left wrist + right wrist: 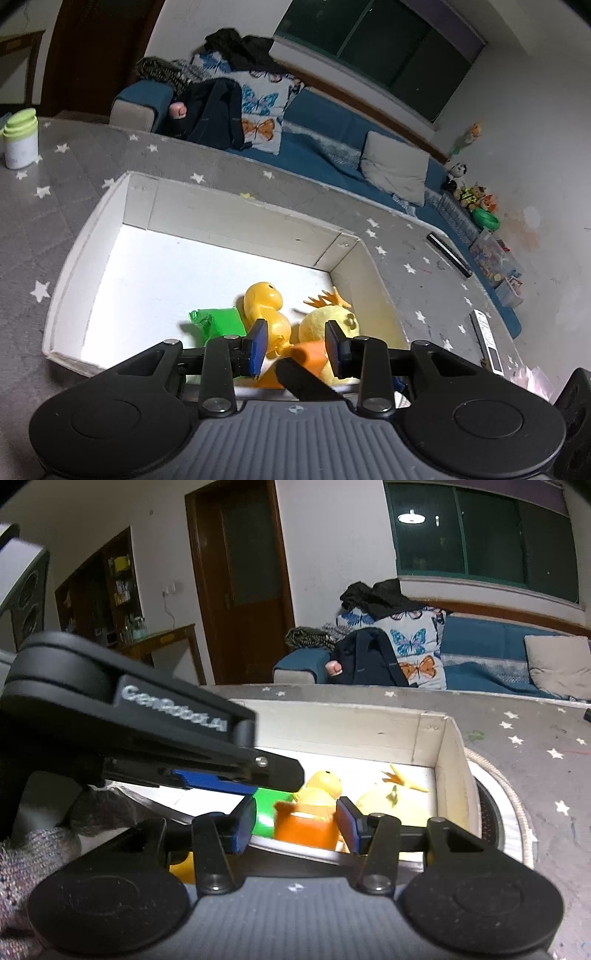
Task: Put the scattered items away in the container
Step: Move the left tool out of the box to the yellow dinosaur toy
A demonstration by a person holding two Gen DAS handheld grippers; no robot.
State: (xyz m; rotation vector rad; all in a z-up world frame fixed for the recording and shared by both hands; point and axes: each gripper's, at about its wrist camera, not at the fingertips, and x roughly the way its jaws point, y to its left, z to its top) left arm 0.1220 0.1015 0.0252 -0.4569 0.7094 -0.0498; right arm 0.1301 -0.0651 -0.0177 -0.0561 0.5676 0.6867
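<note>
The right gripper [295,825] is hovering at the white box's [448,753] near wall, jaws apart around an orange toy [306,823]; the left gripper [297,341] is waiting alongside, jaws apart, empty.

dim room; glare whitens the box floor [155,280]; edges bend and darken; nearby objects blur.
</note>
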